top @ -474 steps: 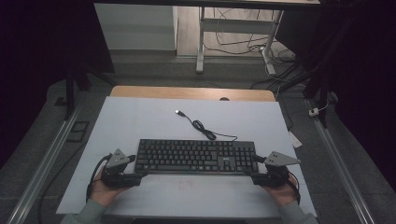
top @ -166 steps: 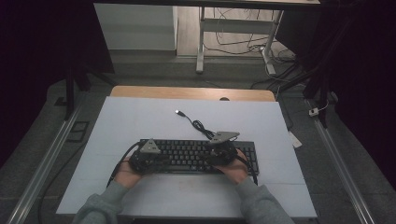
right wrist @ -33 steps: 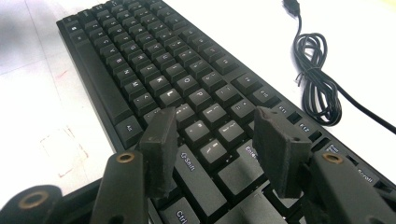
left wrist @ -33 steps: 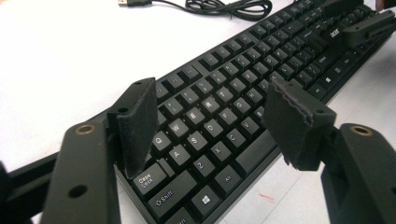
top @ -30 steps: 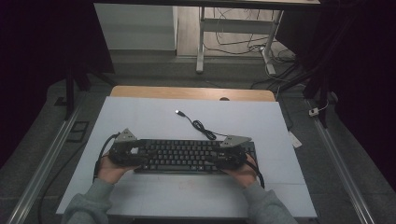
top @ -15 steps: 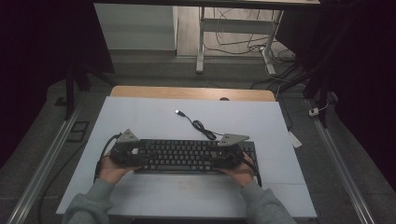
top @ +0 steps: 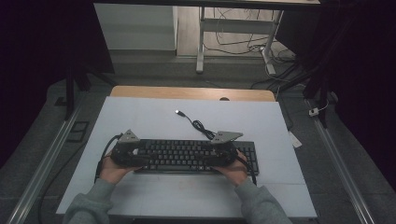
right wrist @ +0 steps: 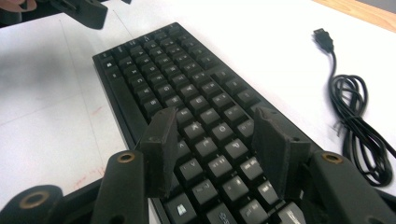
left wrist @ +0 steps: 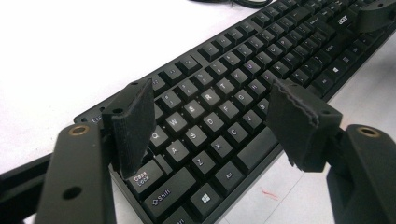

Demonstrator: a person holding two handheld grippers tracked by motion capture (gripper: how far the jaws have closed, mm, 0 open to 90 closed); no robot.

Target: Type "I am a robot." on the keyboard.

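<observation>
Black keyboard (top: 187,156) lies near table's (top: 140,116) front edge, cable (top: 198,126) coiled behind. Left gripper (left wrist: 210,121) over Caps Lock end, right gripper (right wrist: 212,144) over right-hand keys; both jaw pairs apart, empty. Likely typing: lower one jaw tip squarely per key, avoid neighbours.

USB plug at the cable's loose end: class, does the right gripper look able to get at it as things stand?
Probably yes. The USB plug lies alone on bare white table, and the right gripper, open over the keyboard, has nothing between.
</observation>
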